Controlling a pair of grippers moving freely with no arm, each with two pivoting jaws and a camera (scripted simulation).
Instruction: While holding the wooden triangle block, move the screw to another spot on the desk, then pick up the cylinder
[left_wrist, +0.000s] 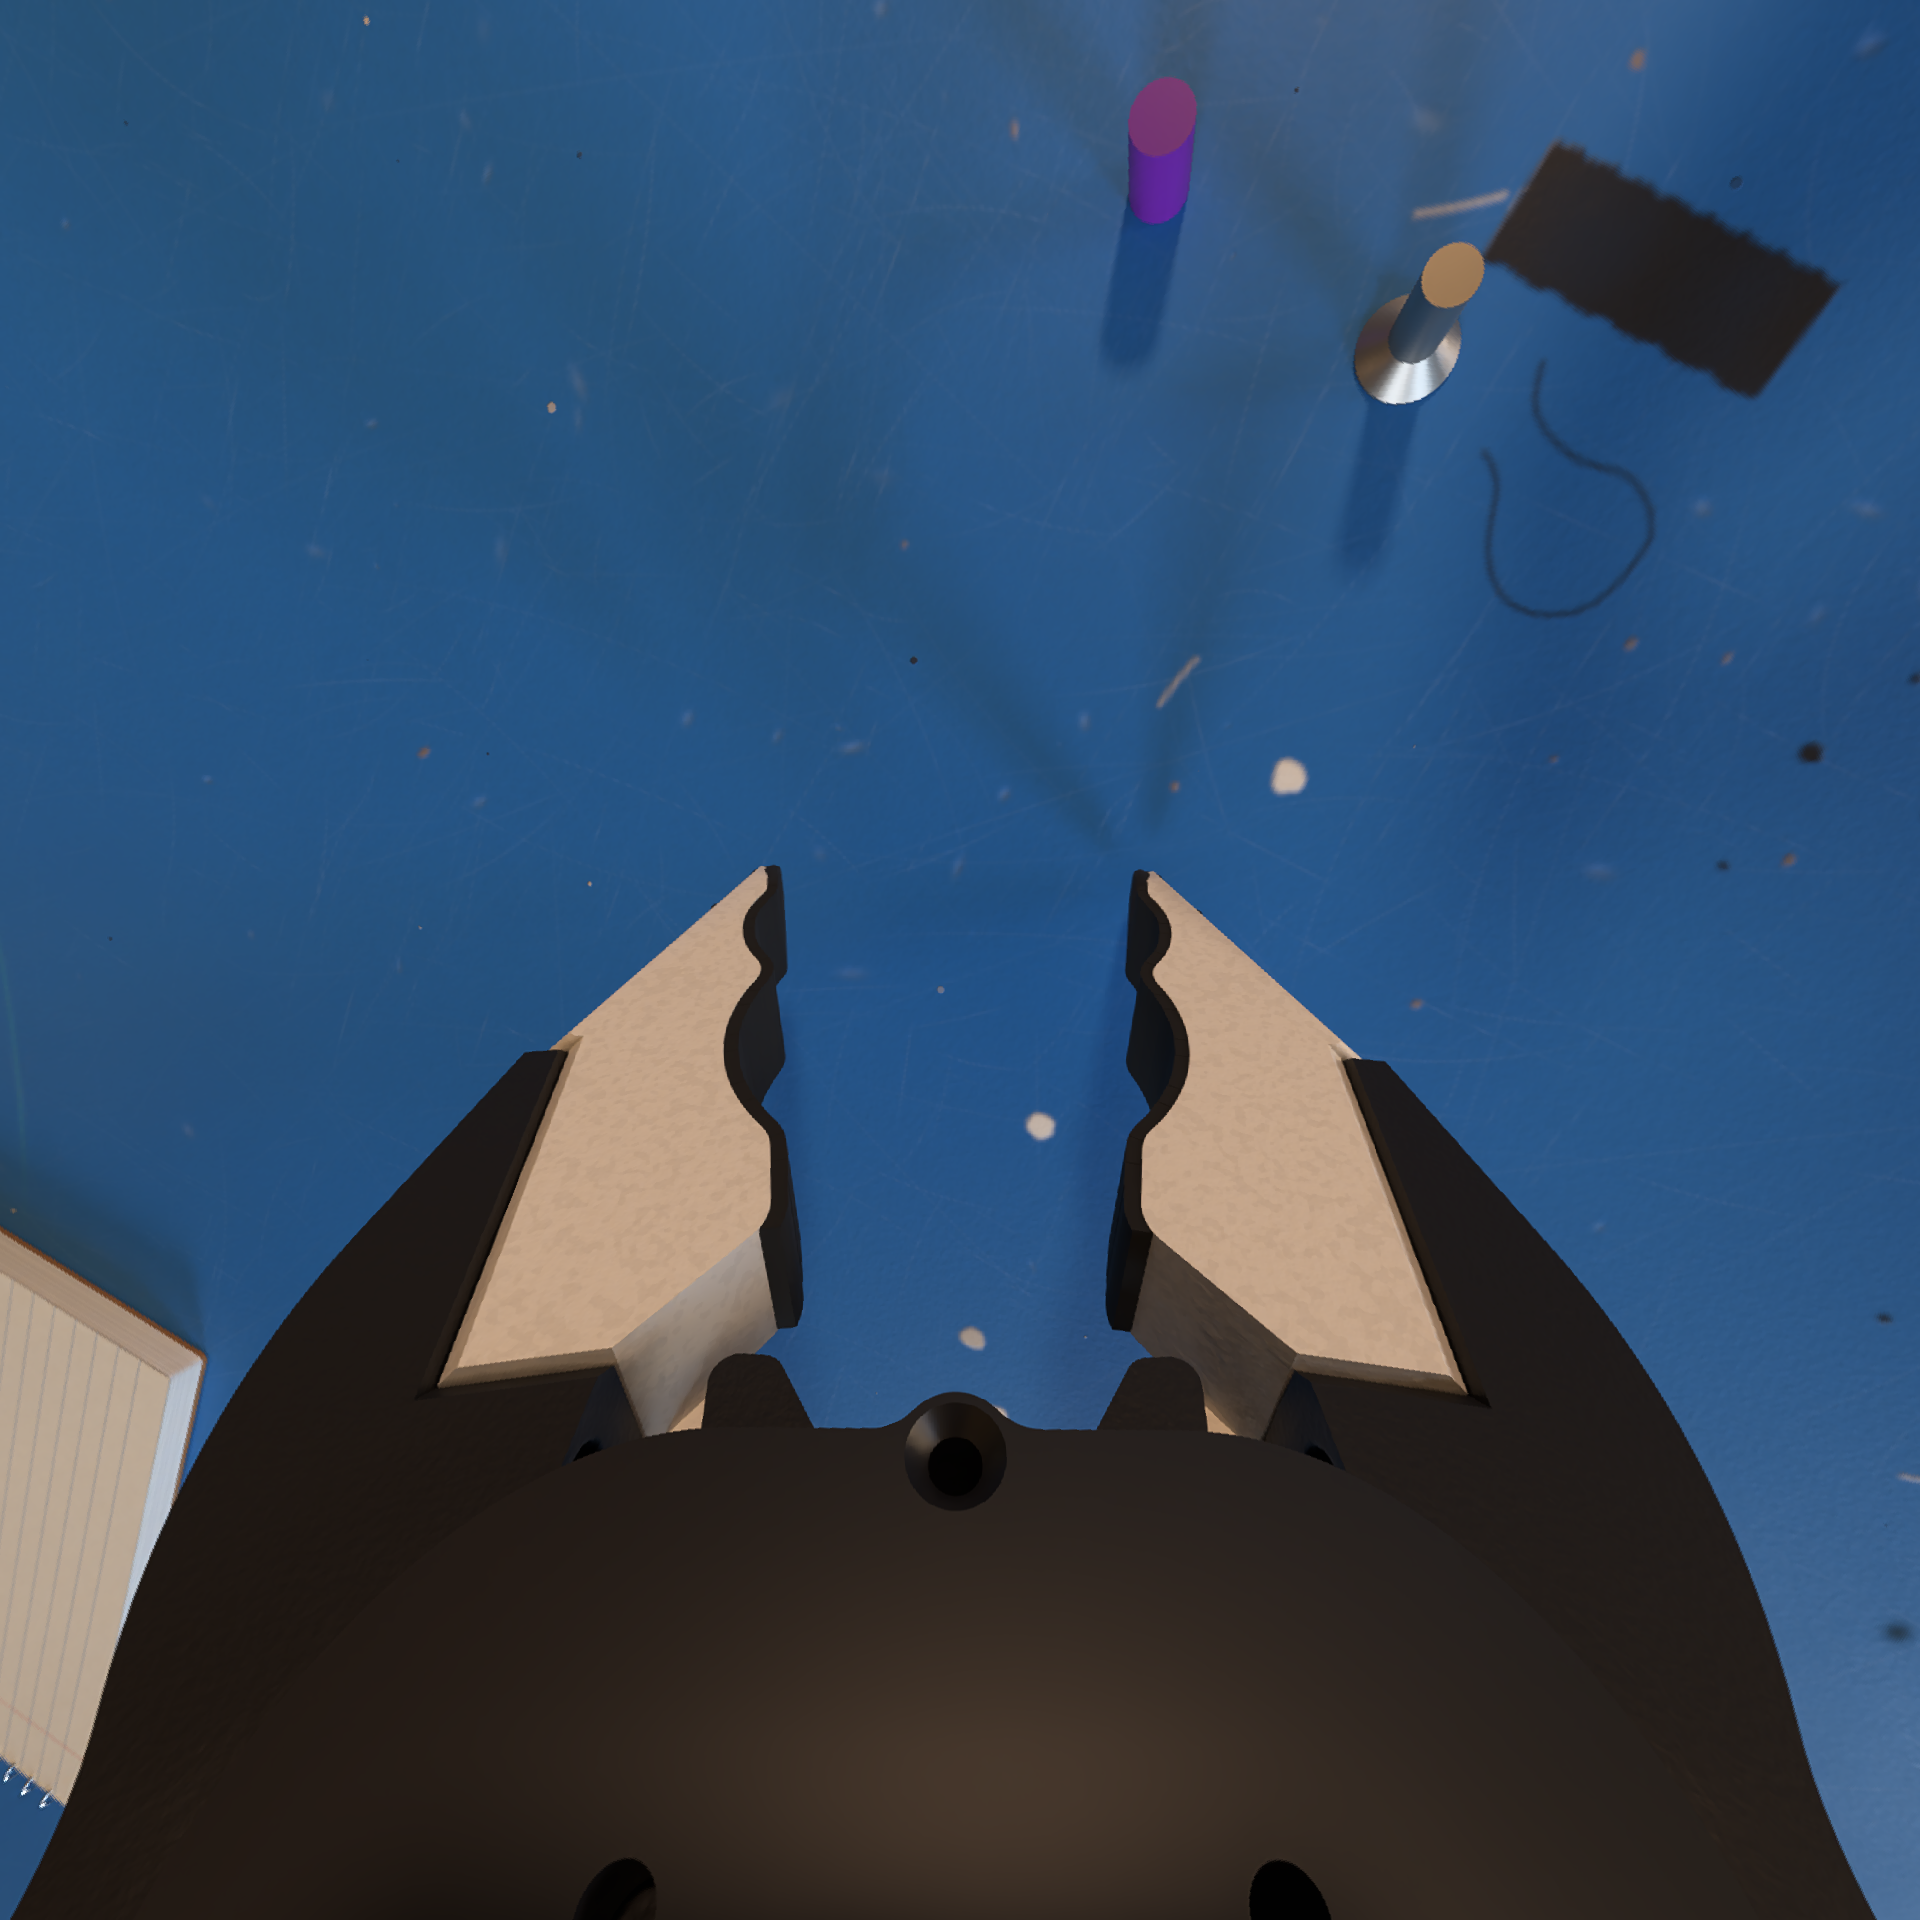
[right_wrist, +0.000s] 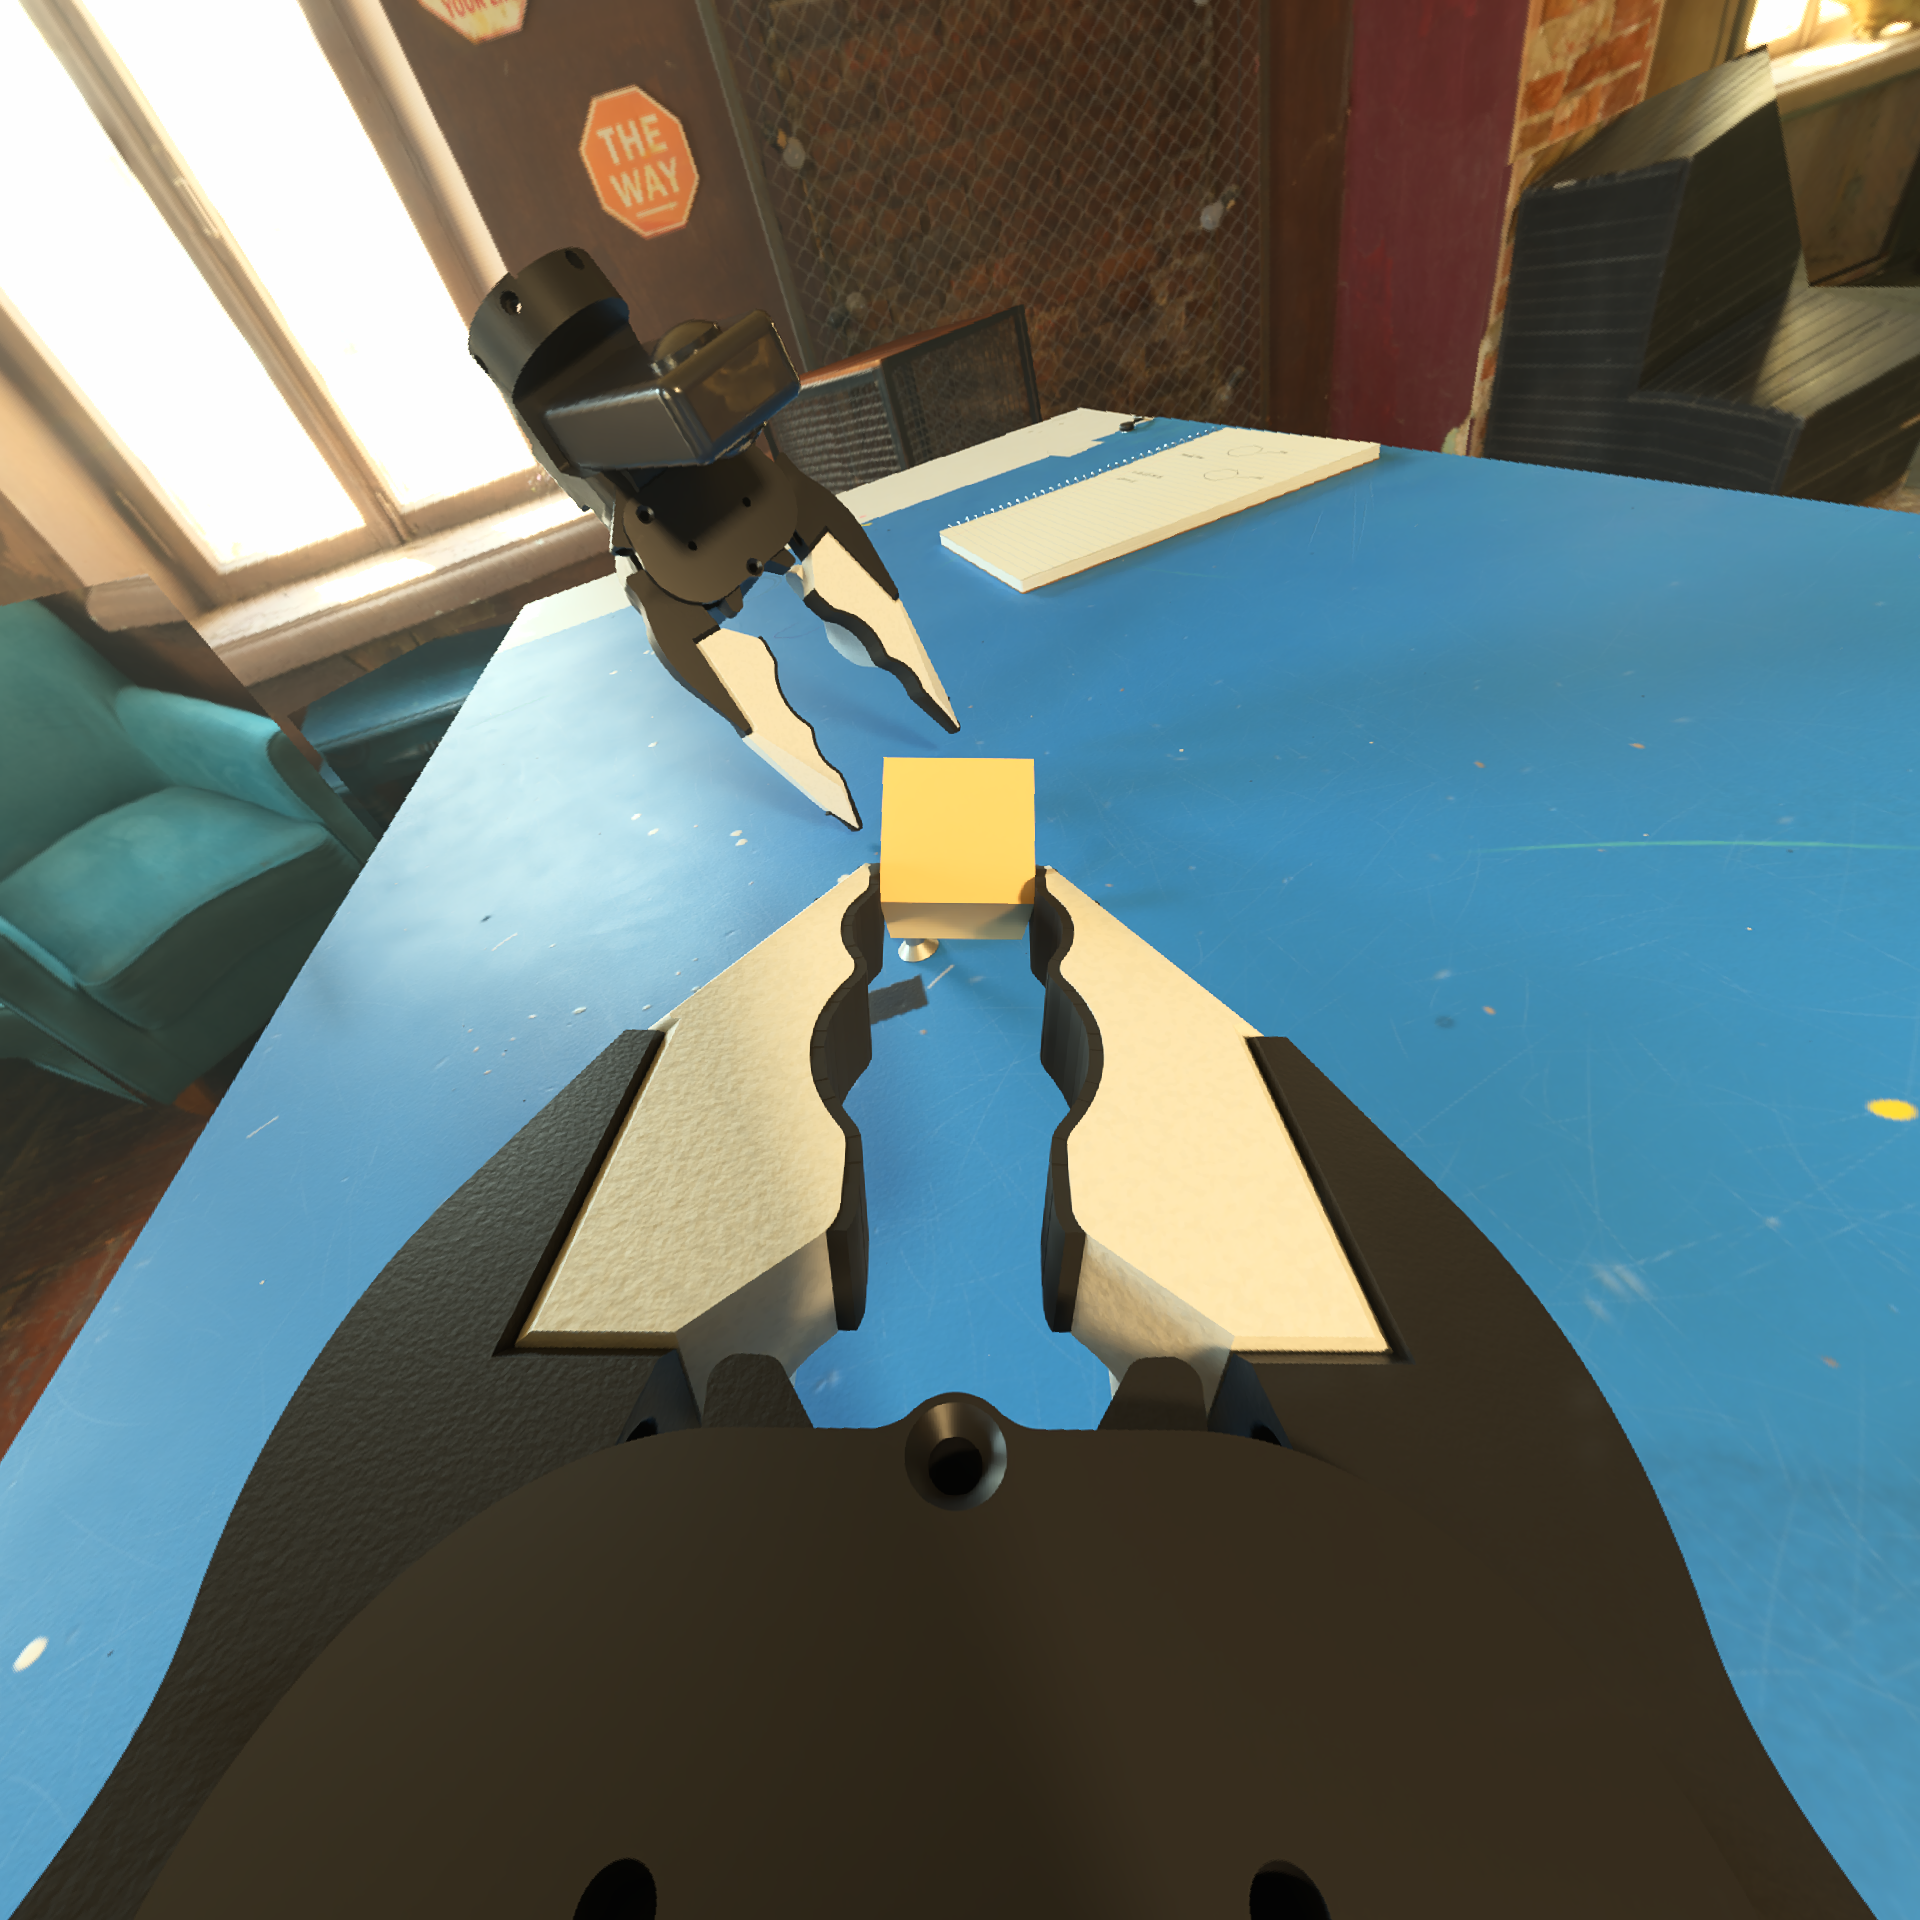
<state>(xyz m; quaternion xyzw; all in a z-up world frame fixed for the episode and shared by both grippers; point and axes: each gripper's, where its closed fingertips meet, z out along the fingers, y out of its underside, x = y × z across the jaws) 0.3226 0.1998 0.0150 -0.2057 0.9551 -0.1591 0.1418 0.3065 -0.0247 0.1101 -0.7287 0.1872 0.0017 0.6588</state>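
My right gripper (right_wrist: 956, 881) is shut on the wooden triangle block (right_wrist: 956, 826), a yellow-tan block held at my fingertips above the blue desk (right_wrist: 1455, 935). The screw (left_wrist: 1408, 332) stands upright on its flat head, ahead and to the right of my left gripper (left_wrist: 956, 873), which is open and empty above the desk. In the right wrist view only the screw's head (right_wrist: 916, 948) shows under the block. The purple cylinder (left_wrist: 1162, 151) stands upright farther ahead, left of the screw. The left gripper also shows in the right wrist view (right_wrist: 902, 777), just beyond the block.
A black patch (left_wrist: 1662, 270) and a thin dark thread (left_wrist: 1569, 520) lie by the screw. A lined notepad (right_wrist: 1153, 499) lies at the desk's far side and shows in the left wrist view (left_wrist: 83, 1507). A teal armchair (right_wrist: 135, 831) stands beyond the desk's left edge.
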